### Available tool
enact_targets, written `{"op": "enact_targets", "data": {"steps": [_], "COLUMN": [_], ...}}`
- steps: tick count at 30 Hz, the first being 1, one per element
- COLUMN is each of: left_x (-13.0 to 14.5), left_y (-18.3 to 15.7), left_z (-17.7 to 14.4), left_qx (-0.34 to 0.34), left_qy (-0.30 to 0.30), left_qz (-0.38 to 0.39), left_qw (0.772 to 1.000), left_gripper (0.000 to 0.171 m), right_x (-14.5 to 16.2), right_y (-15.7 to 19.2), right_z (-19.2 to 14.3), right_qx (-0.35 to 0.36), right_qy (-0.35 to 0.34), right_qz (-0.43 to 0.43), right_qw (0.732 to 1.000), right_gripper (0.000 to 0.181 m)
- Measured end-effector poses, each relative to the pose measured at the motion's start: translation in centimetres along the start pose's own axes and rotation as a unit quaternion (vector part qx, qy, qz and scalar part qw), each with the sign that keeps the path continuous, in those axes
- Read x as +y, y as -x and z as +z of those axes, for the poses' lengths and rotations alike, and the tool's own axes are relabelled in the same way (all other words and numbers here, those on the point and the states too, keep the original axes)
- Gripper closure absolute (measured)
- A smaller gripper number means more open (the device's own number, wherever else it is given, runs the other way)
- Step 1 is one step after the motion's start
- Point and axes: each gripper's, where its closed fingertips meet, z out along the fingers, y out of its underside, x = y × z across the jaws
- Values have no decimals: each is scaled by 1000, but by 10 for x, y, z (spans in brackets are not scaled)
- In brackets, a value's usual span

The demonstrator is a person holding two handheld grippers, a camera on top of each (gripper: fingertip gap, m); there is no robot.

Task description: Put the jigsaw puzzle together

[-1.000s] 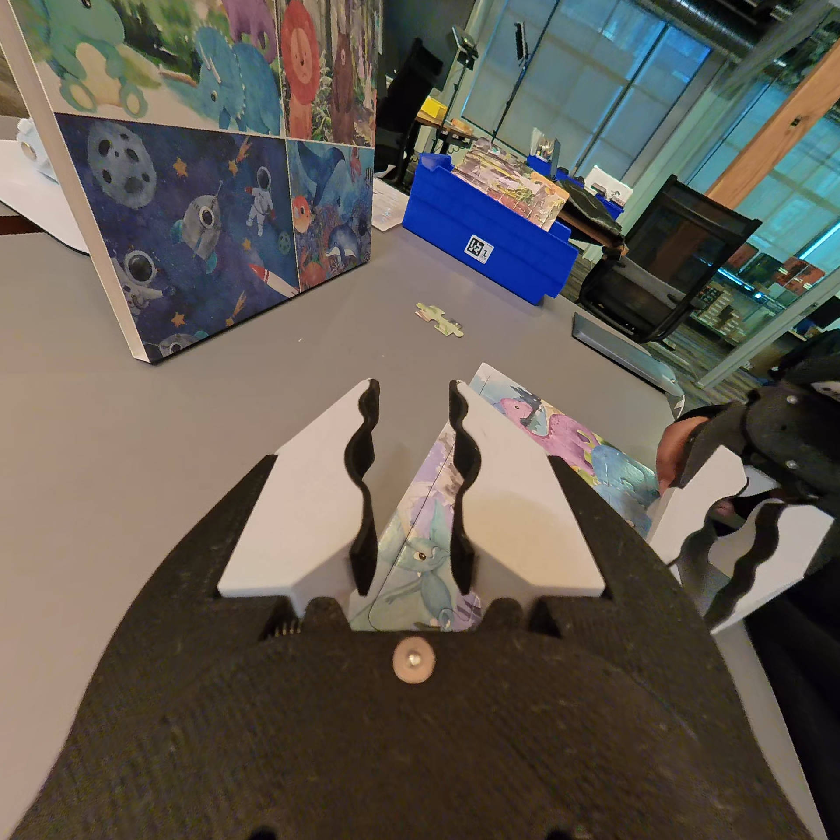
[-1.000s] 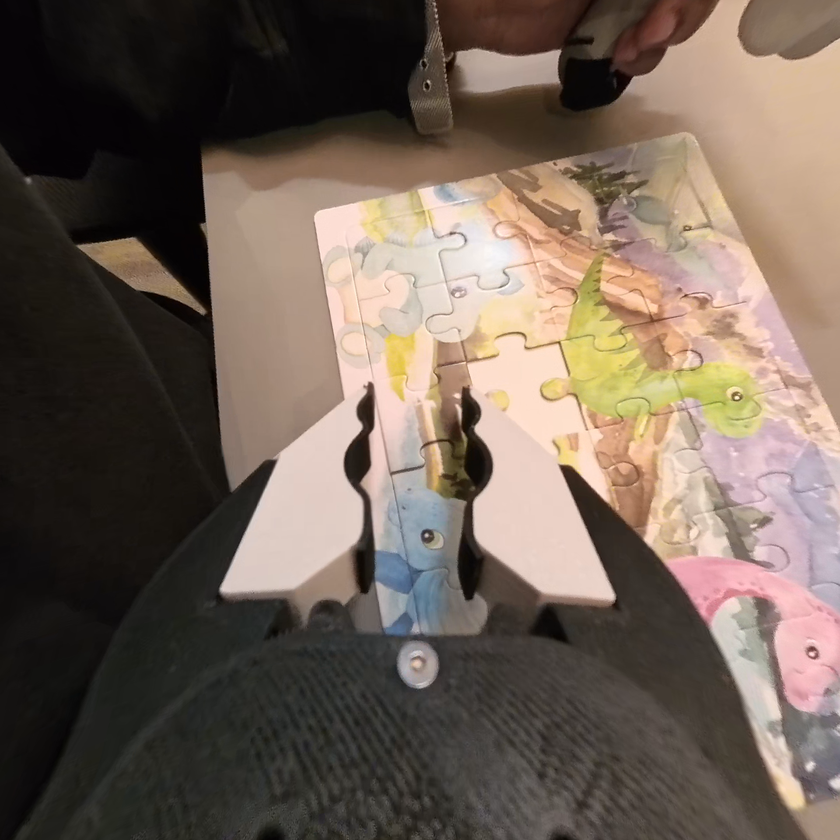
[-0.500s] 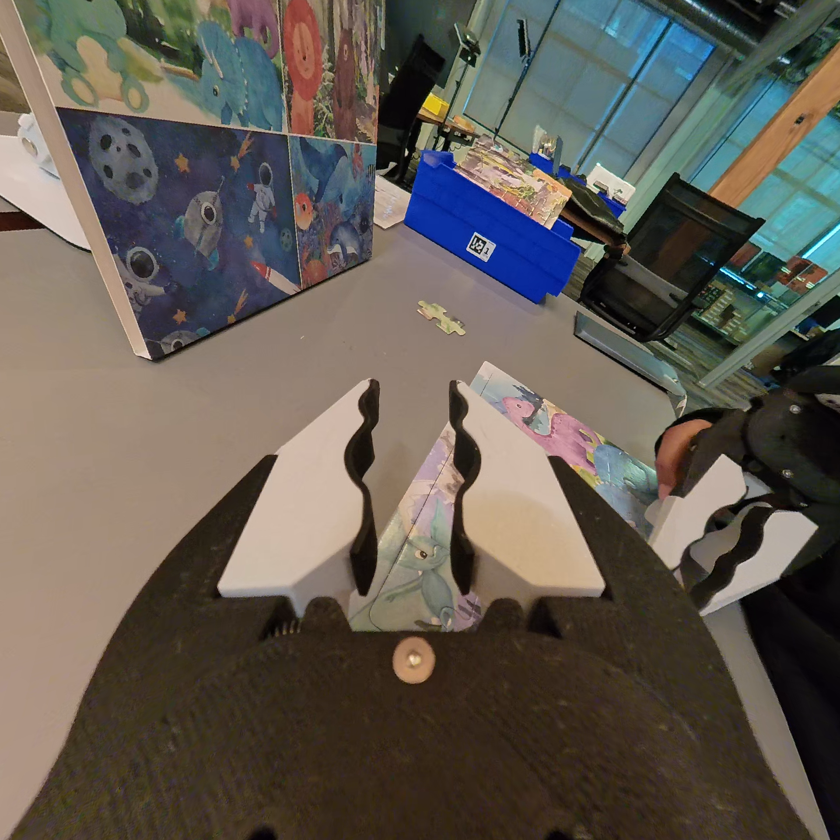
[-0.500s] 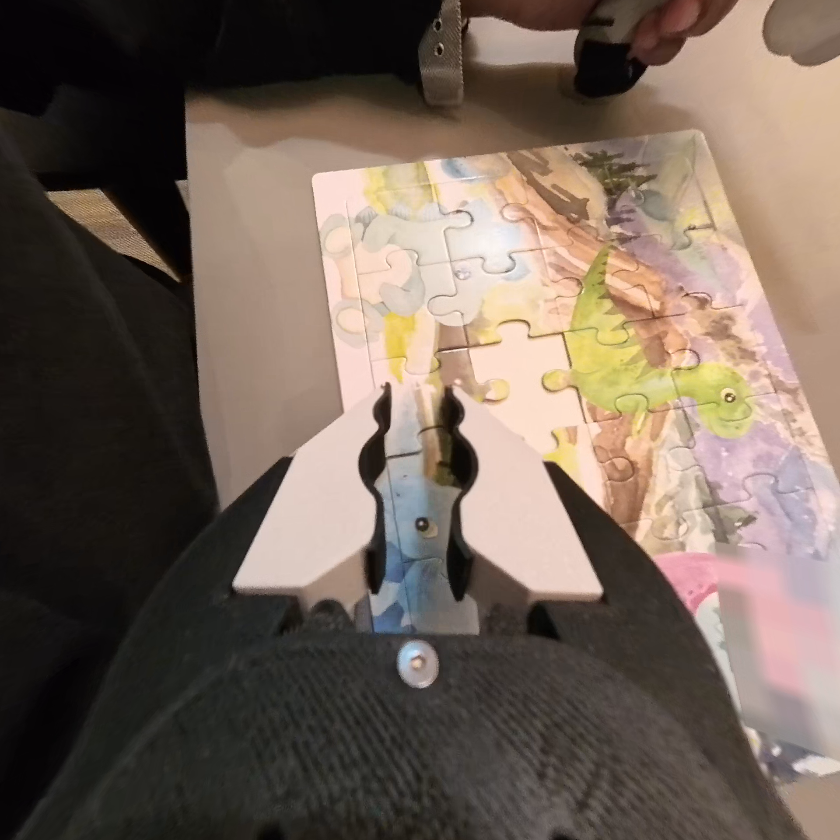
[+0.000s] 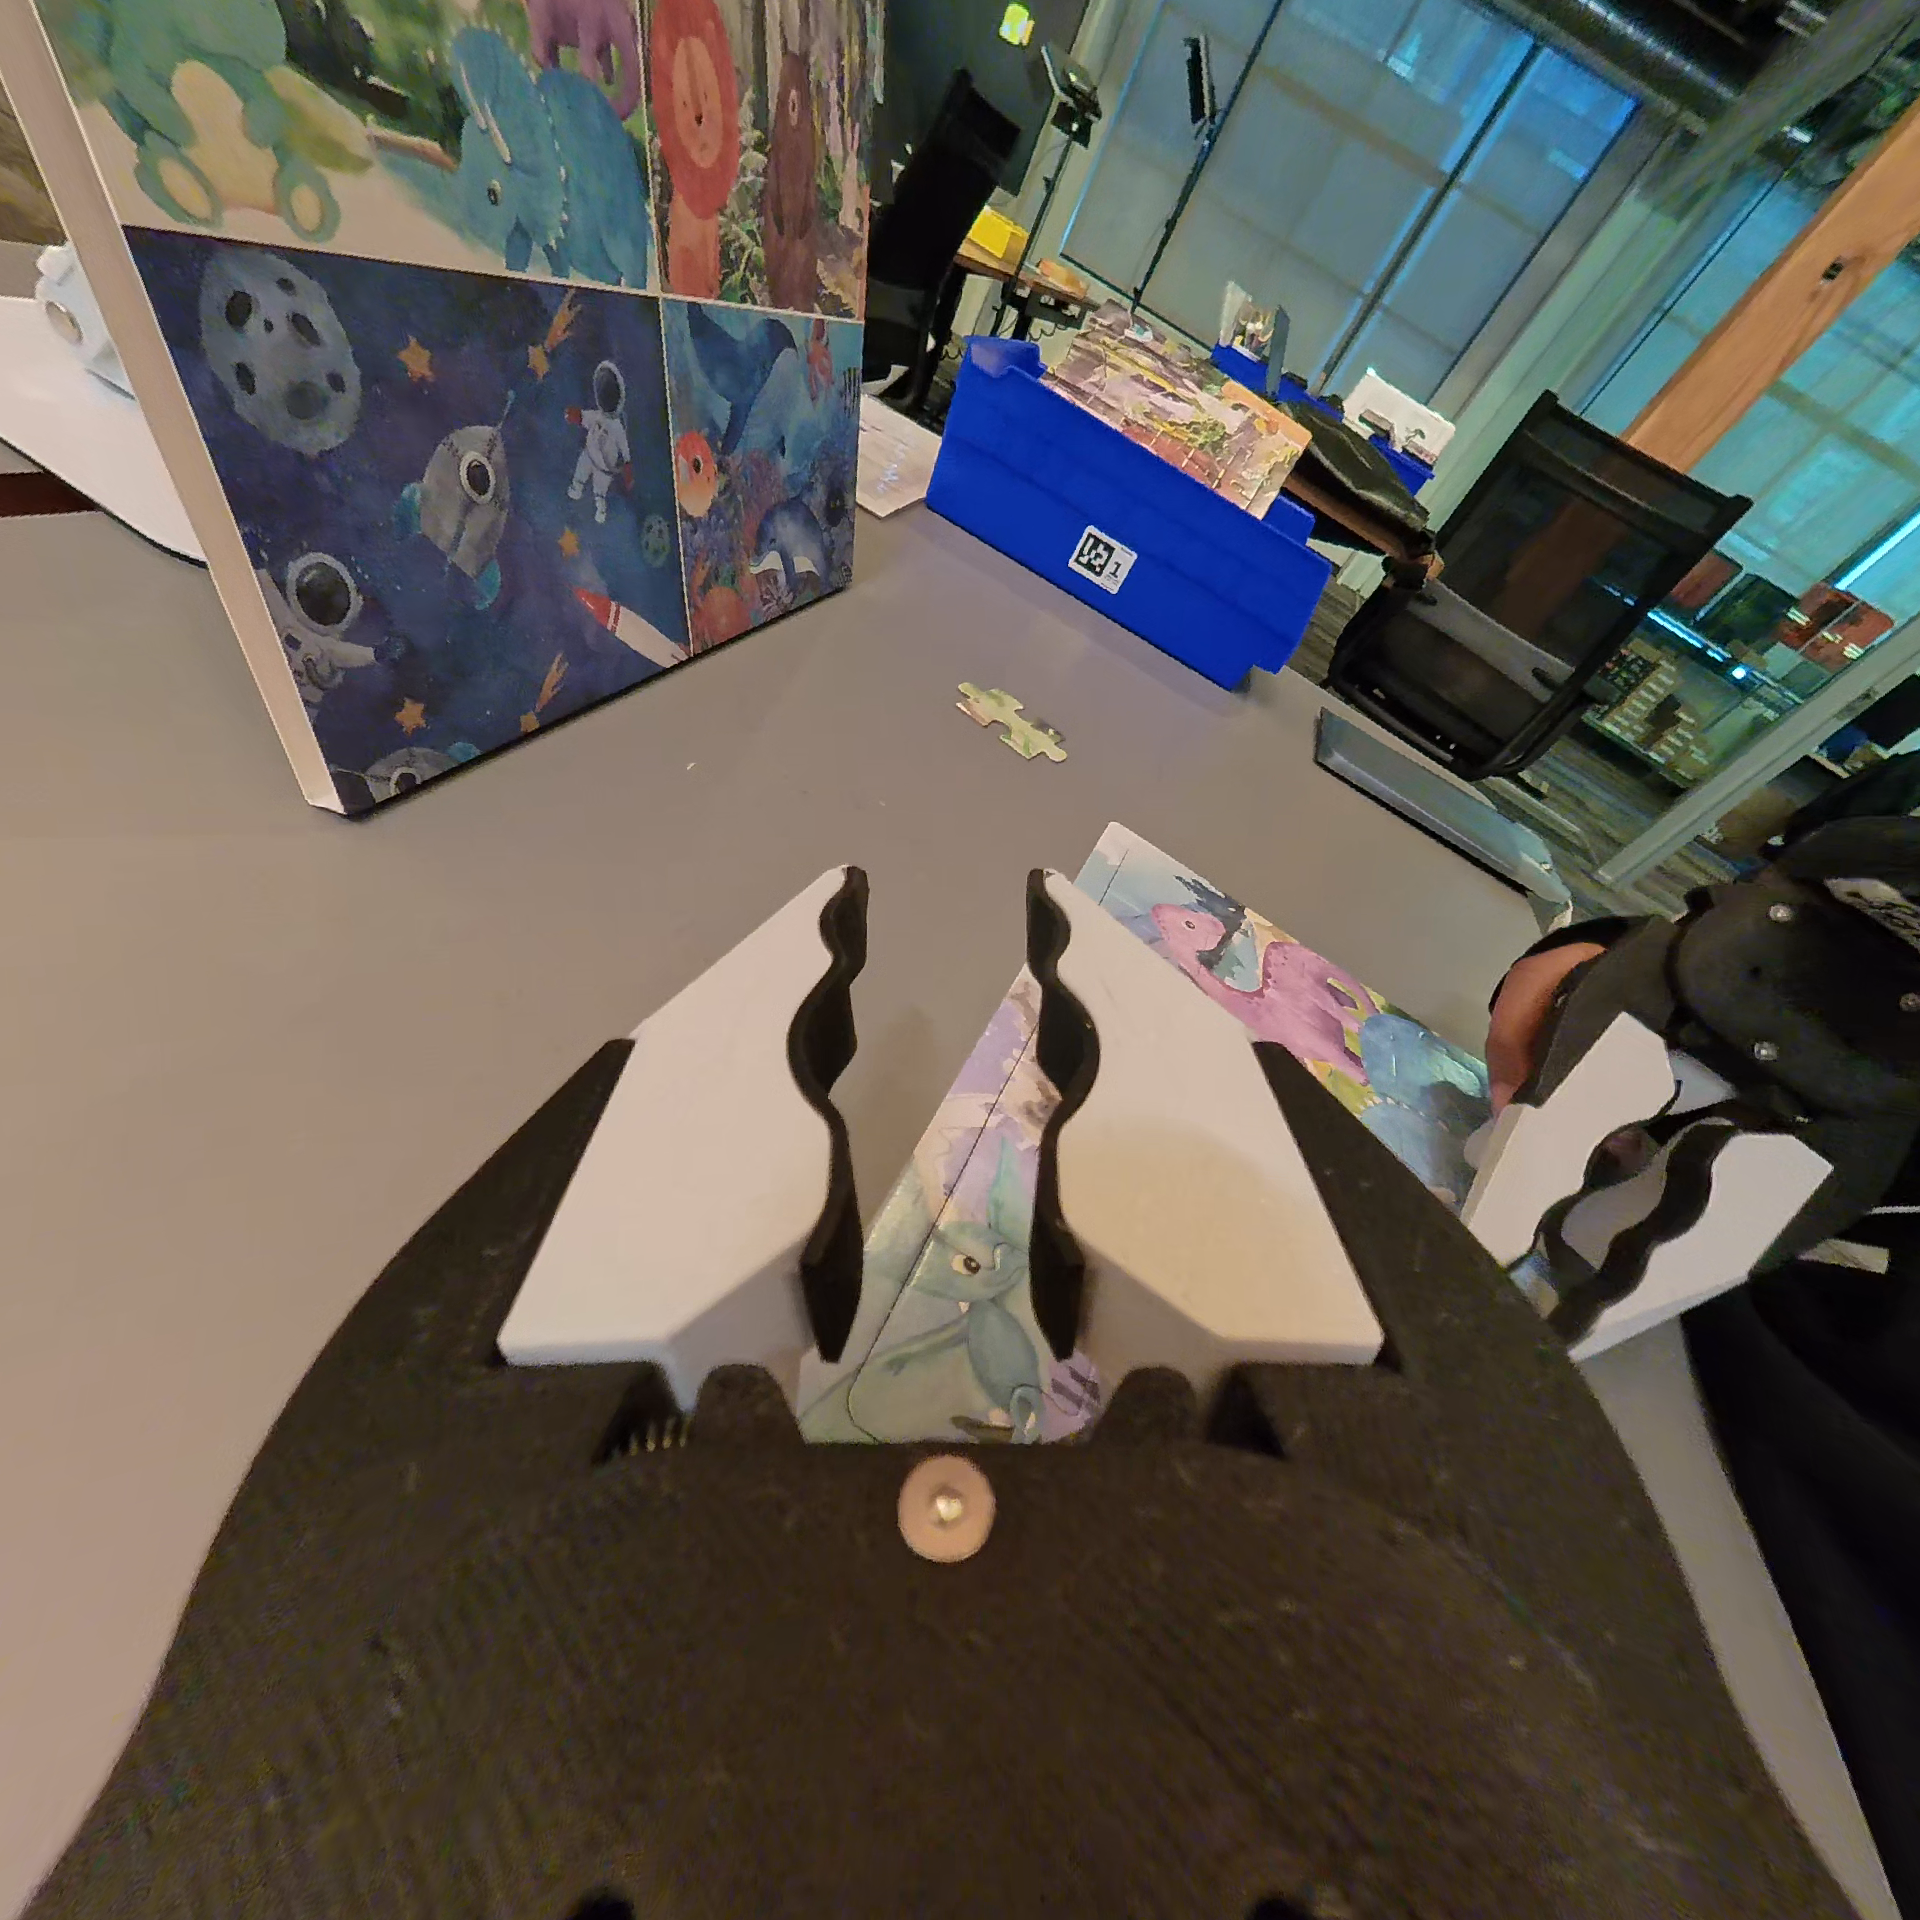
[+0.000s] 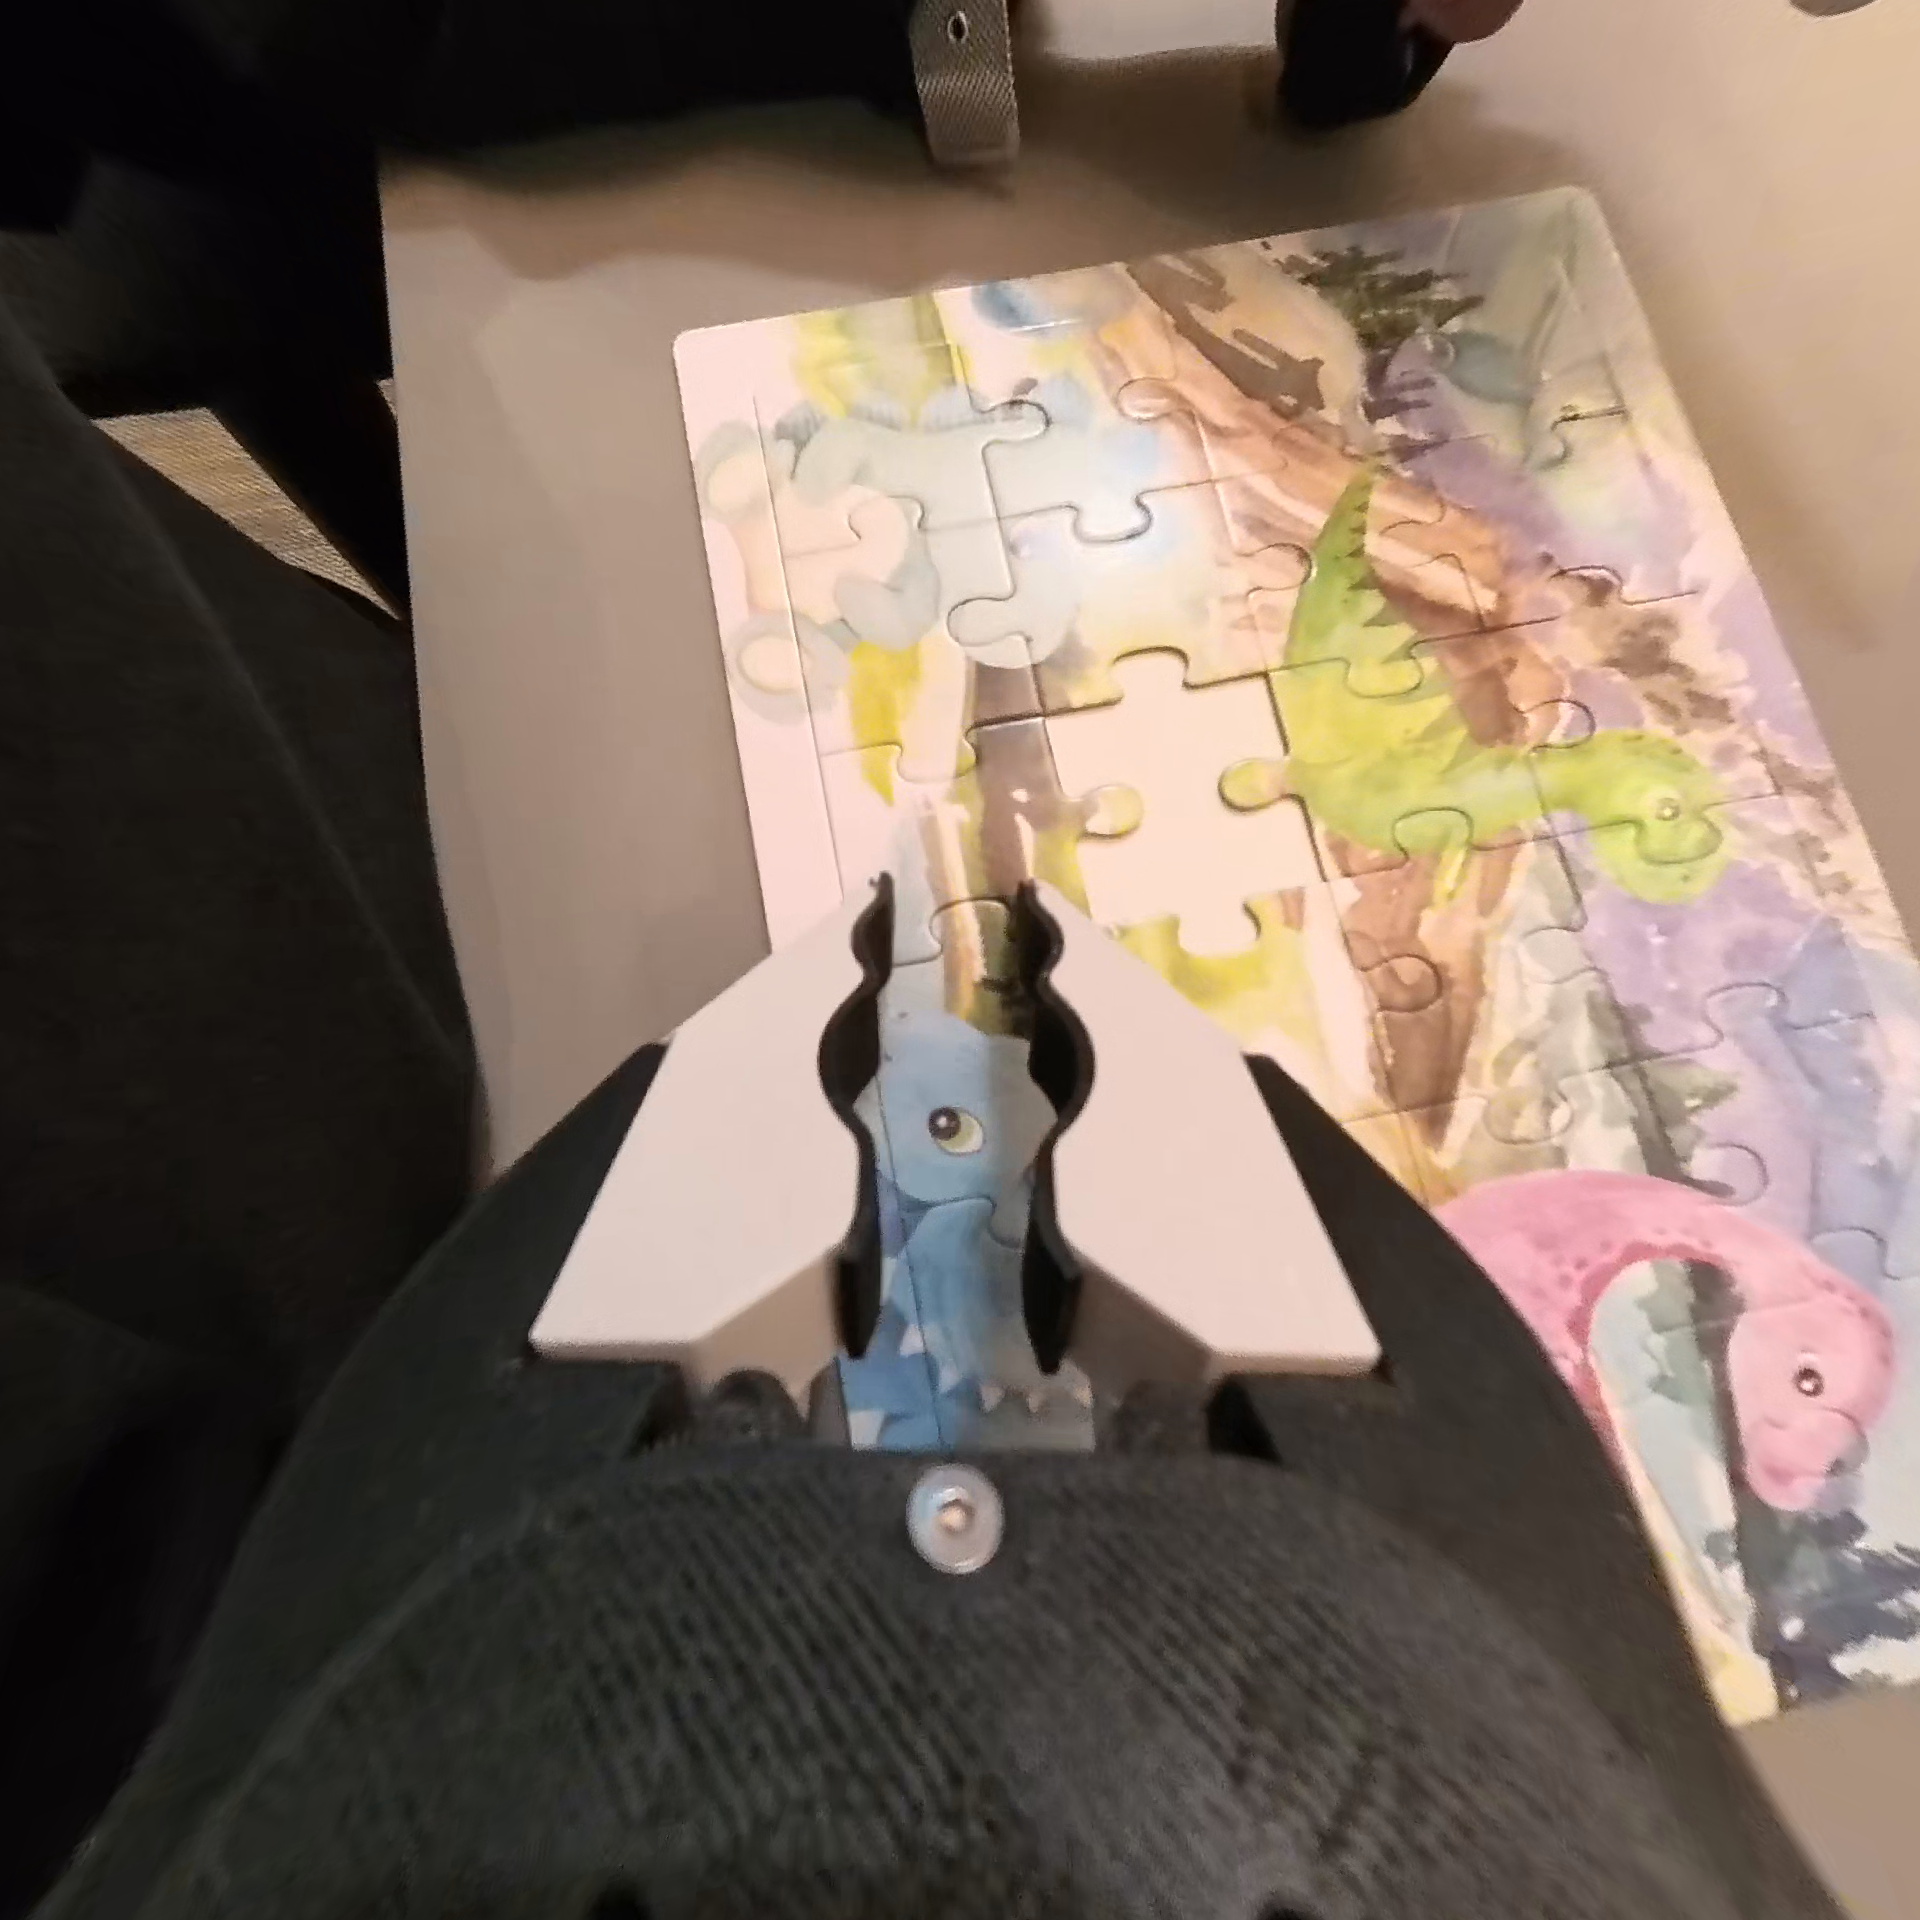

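Observation:
The dinosaur jigsaw puzzle (image 6: 1455, 831) lies flat on the grey table, nearly whole, with one empty piece-shaped slot (image 6: 1174, 790) left of the green dinosaur. My right gripper (image 6: 951, 899) hovers over the blue dinosaur at the puzzle's near left edge, jaws slightly apart and empty. My left gripper (image 5: 945, 894) is open and empty above the puzzle's other end (image 5: 977, 1278). A loose green puzzle piece (image 5: 1013, 717) lies on the table beyond it. The right gripper also shows in the left wrist view (image 5: 1621, 1236).
An upright puzzle box (image 5: 468, 416) stands at the far left. A blue bin (image 5: 1122, 551) holding a puzzle board sits at the far table edge, with a black chair (image 5: 1538, 613) behind. The table edge (image 6: 395, 520) and dark clothing lie left of the puzzle. The empty piece-shaped slot (image 6: 1174, 790) lies around 4 centimetres away from my right fingertips.
My right gripper's jaws have narrowed and it has shifted a little over the blue dinosaur. My left gripper has stayed nearly still.

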Motion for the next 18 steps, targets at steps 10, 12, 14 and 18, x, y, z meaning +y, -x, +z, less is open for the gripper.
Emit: {"op": "enact_targets", "data": {"steps": [10,12,14,18], "left_x": [-1,-2,-2,-1], "left_y": [0,-1,-1,-1], "left_z": [-1,-1,-1,0], "left_qx": [1,3,3,3], "left_qy": [-2,-4,-4,-1], "left_qz": [-2,-3,-2,-1], "left_qw": [1000,1000,1000,1000], "left_gripper": [143,143,143,143], "right_x": [-3,-2,-2,-4], "right_y": [7,7,4,-5], "right_z": [-1,-1,-3,-6], "right_qx": [-45,-58,-50,-24], "right_qy": [10,1,-3,-5], "right_qz": [13,34,31,16], "right_qw": [999,998,998,1000], "right_gripper": [150,149,150,152]}}
